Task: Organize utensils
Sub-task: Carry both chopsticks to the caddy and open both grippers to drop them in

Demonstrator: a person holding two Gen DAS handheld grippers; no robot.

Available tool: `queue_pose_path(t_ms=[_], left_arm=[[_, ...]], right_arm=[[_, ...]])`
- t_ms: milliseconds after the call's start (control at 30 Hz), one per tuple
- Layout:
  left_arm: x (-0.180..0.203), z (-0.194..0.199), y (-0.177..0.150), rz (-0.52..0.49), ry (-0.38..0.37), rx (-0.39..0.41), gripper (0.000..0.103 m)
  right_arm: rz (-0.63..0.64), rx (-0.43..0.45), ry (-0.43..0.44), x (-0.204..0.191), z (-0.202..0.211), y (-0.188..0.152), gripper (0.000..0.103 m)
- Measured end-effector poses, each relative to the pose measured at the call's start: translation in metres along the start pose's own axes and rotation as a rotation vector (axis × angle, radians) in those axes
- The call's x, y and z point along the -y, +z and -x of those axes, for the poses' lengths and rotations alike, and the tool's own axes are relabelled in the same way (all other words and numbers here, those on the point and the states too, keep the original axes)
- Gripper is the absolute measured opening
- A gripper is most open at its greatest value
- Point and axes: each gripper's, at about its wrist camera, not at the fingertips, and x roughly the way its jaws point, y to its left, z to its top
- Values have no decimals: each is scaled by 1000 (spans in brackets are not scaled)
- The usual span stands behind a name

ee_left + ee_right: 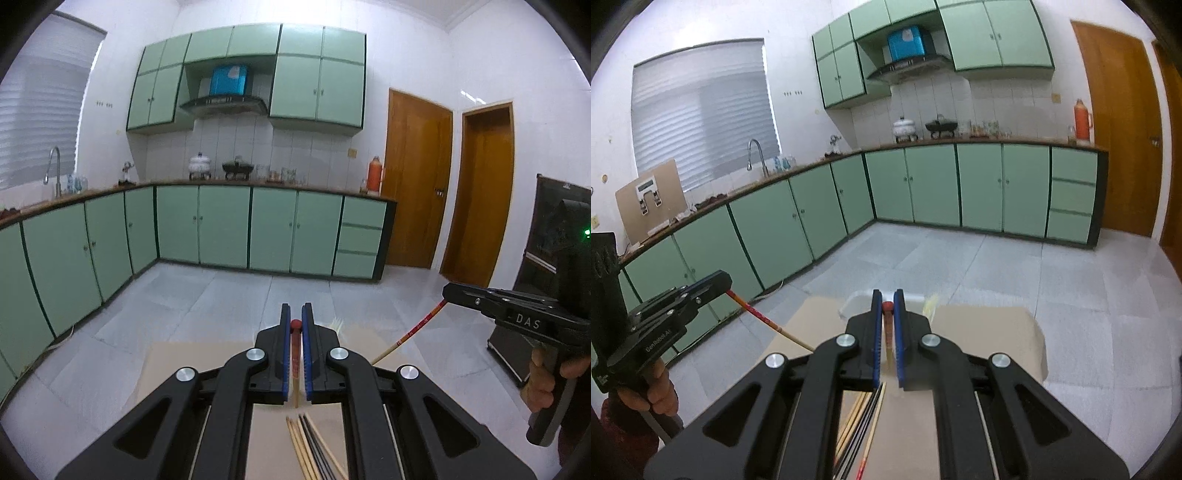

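- Left gripper: jaws all but shut on one red-tipped chopstick; long axis runs along the jaws, pale end trailing back and down.
- Right gripper: same, jaws pinched on a second chopstick.
- Loose chopsticks lie on the counter below both, near its near edge; a container sits at the far edge.
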Motion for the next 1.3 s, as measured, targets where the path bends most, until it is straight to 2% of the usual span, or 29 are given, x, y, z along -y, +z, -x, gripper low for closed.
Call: queue_pose_path(t_ms=[167,333,500,600,633,667,700,767,867,967,1133,1300], left_arm=[[4,-4,34,-19,-2,85,6],[7,-33,56,-46,25,126,6],[3,-81,50,-41,40,77,6],[-4,-113,36,-20,32,-9,6],[-6,-119,33,-14,37,-30,6],[-9,-122,30,-3,41,-44,11],[-12,-123,26,11,36,-60,22],[-16,-118,21,16,40,-55,31],[-18,-102,13,5,46,-53,31],[-16,-81,0,-12,58,-55,34],[-10,-44,-48,0,46,-110,40],[-4,-25,-106,-7,77,-170,41]], right_arm=[[25,65,-14,4,3,36,5],[47,78,-47,9,-18,55,5],[54,16,-83,17,-69,50,5],[52,-60,-73,19,-101,38,7],[53,-73,-75,19,-108,33,15],[54,-77,-75,18,-111,30,22],[56,-74,-78,17,-111,26,29],[73,-57,-98,15,-105,19,30],[75,-20,-123,12,-90,9,31],[73,27,-136,9,-67,-6,40],[70,52,-150,0,-33,-60,51],[33,-2,-170,-9,-24,-130,52]])
